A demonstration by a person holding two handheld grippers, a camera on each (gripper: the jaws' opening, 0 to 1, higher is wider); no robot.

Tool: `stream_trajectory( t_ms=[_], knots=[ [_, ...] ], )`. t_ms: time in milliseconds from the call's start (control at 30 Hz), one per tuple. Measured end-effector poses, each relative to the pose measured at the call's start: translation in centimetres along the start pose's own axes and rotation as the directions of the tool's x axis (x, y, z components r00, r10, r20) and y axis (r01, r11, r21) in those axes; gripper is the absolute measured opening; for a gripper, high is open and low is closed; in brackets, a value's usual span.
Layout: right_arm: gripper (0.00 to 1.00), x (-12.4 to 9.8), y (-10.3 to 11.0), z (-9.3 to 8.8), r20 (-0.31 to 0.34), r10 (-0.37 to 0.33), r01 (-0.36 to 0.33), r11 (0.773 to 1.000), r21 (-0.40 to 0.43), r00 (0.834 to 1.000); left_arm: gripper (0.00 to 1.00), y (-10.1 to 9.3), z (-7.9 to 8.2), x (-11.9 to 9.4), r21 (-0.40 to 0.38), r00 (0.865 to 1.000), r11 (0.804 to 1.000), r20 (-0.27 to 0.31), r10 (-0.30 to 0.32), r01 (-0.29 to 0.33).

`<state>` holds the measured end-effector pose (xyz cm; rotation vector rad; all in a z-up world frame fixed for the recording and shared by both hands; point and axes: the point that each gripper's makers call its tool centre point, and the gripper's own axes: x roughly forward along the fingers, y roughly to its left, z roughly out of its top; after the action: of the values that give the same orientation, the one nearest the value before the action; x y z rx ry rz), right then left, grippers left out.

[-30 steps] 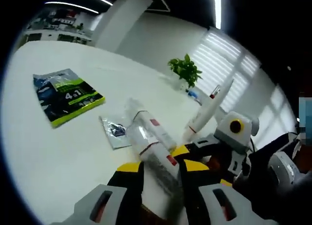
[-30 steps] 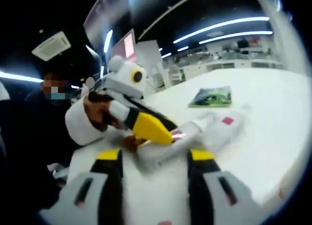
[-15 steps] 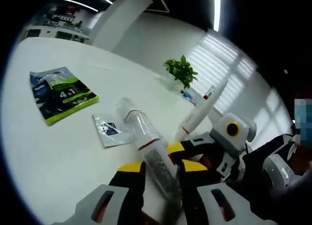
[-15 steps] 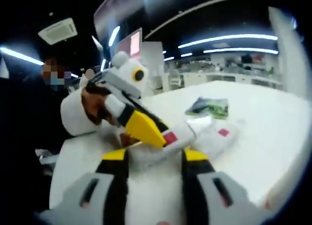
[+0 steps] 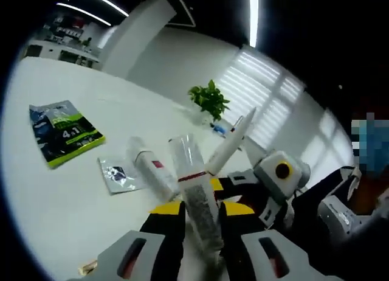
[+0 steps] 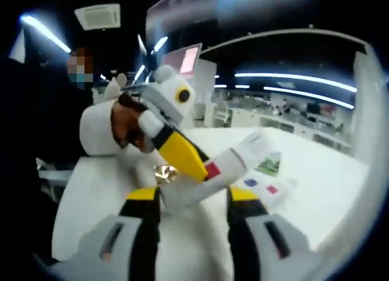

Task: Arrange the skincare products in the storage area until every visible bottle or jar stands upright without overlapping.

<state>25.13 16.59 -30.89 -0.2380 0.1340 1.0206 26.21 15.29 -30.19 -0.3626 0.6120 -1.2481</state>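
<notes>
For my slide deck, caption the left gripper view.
Left gripper lifts a tube off the table, right gripper alongside.

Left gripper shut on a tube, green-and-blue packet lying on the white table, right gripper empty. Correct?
Not quite: the right gripper isn't empty. In the right gripper view it is shut on a white tube. The rest holds: left gripper shut on a tube, green-and-blue packet lying on the white table.

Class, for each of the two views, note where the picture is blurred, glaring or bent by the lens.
Left gripper view: the clear plastic tube smears near the left hand-held gripper, the slatted window glares, and the white table edge curves. Right gripper view: the white tube is soft, ceiling light strips bow, and the right edge washes out.
</notes>
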Motion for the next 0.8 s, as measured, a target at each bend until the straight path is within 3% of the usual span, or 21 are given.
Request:
stream_trajectory(
  t_ms=[267, 800],
  knots=[
    [0.33, -1.0, -1.0, 1.1, 0.074, -0.002, -0.008, 0.991, 0.137, 0.997, 0.19, -1.4, -0.2, 0.2, 0.065, 0.999, 0.997, 0.024, -0.033, 0.031],
    [0.34, -1.1, -1.0, 1.2, 0.065, -0.021, 0.019, 0.999, 0.041, 0.998, 0.19, -2.3, -0.5, 0.6, 0.07, 0.997, 0.996, 0.05, -0.056, 0.052]
  ],
)
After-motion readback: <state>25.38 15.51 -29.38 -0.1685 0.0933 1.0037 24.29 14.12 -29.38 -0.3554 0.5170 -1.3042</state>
